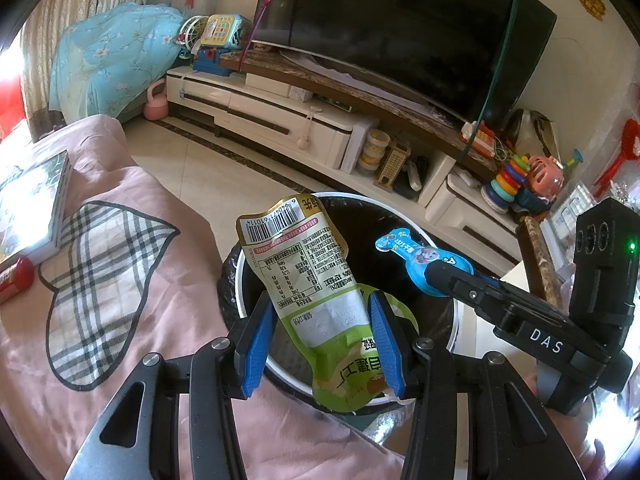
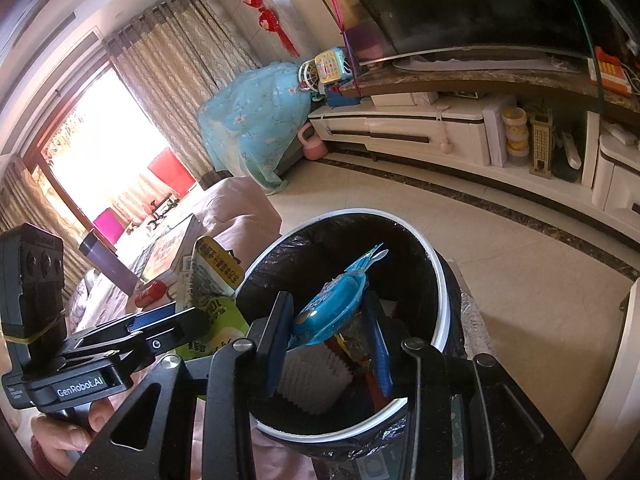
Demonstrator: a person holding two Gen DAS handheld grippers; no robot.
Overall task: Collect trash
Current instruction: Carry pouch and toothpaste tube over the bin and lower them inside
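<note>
My left gripper point(image 1: 322, 344) is shut on a green and white snack pouch point(image 1: 308, 280) and holds it upright over the near rim of a round bin point(image 1: 404, 212) lined with a black bag. My right gripper point(image 2: 330, 334) is shut on a blue cartoon wrapper point(image 2: 334, 306) and holds it over the open bin point(image 2: 438, 280). The wrapper point(image 1: 416, 258) and the right gripper point(image 1: 440, 280) also show in the left wrist view, over the bin's right side. The pouch point(image 2: 214, 280) shows at the left in the right wrist view. White pleated paper point(image 2: 316, 380) and other scraps lie inside the bin.
A pink sofa cover point(image 1: 120, 280) lies left of the bin with a book point(image 1: 32, 208) and a red can point(image 1: 14, 278) on it. A white TV cabinet point(image 1: 280, 120) with a TV point(image 1: 400, 28) and toys point(image 1: 520, 180) stands across the tiled floor point(image 2: 500, 260).
</note>
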